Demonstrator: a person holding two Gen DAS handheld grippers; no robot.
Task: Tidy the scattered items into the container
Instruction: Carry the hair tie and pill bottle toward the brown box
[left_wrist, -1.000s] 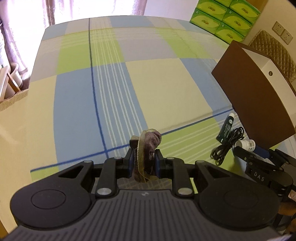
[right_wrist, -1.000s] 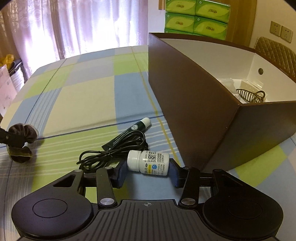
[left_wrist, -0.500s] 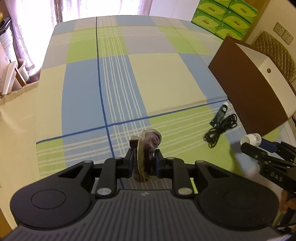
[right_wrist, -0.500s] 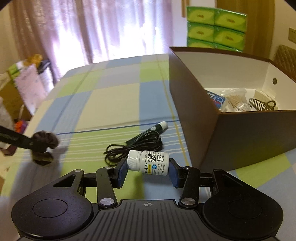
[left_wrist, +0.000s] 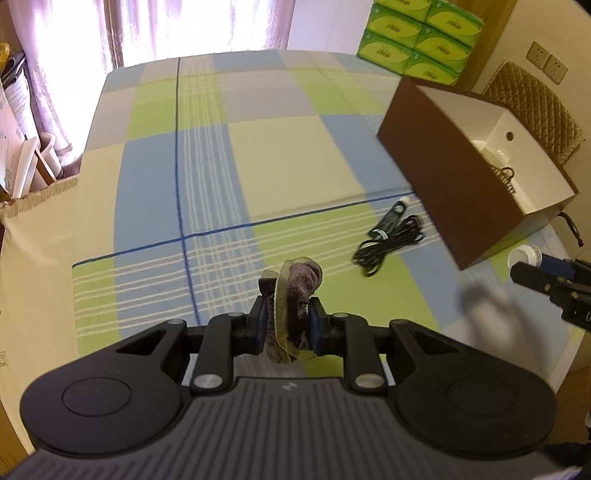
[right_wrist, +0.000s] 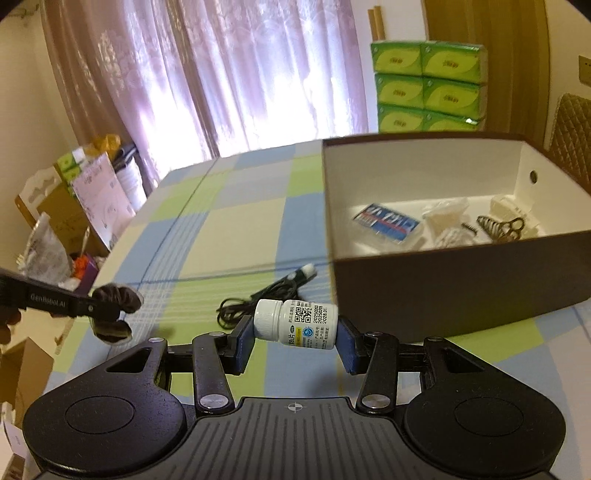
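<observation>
The left hand-held gripper is raised above the checked cloth covering the bench, pointing forward and slightly down over its near-left part. Its two fingers are drawn close together, pinching a brown hair scrunchie with a sheer olive frill; the scrunchie bulges above and below the pads. In the right wrist view that same tool comes in from the left edge as a dark bar, the scrunchie bunched at its tip and clear of the cloth.

Further right, a coiled black cable lies on the cloth, touching a dark tube with a white cap. Both sit just in front of the box's near wall.

The right hand-held gripper is held roughly level above the cloth, facing the brown box, just short of its near side. Its fingers stand moderately apart and clamp a white pill bottle sideways, cap toward the left pad, base against the right pad, printed label facing up.

The open box has a white inside; in it lie a blue-and-red packet, some pale wrapped things and a dark hair claw. Green tissue packs are stacked behind it.
</observation>
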